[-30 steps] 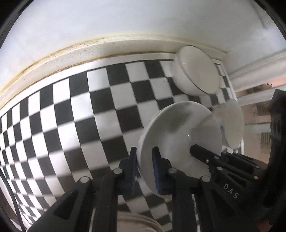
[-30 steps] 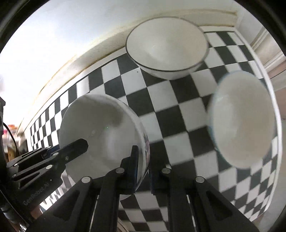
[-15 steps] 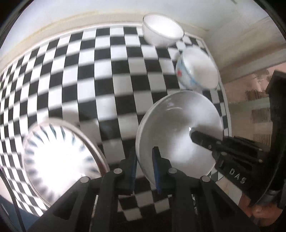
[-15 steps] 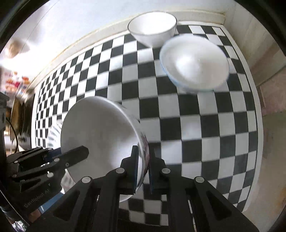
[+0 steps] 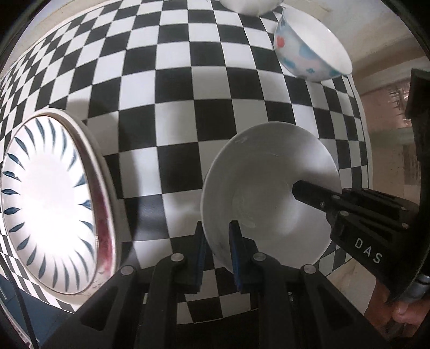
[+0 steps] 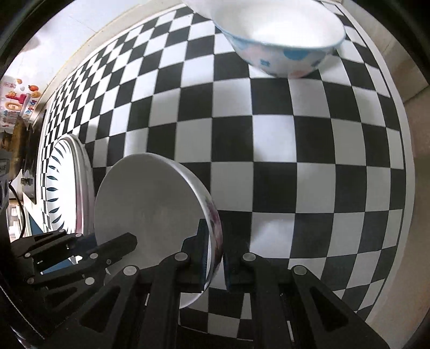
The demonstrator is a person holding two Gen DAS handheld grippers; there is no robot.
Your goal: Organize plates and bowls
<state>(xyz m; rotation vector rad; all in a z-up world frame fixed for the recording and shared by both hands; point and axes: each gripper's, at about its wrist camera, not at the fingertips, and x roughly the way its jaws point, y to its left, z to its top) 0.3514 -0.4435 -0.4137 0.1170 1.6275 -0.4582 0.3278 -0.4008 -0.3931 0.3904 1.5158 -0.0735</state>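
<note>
White glaze fills the middle of both views: a plain white bowl [image 5: 268,193] is held over the checkered table [image 5: 188,80] near its front edge, pinched at two points on its rim. The left gripper [image 5: 217,251] has its blue-padded fingers clamped on the rim, one pad inside and one outside. The right gripper [image 6: 215,257] is likewise clamped on the bowl's rim from the opposite side. Only the right wrist view shows a purple floral print on the bowl's outer wall. A blue-patterned plate [image 5: 48,198] lies toward the table's left edge, and the left wrist view alone shows it resting on a second plate with a reddish rim. A blue-flowered bowl [image 6: 279,40] stands near the far right corner. Only the left wrist view catches another white bowl [image 5: 250,6] beyond it, at the far edge.
</note>
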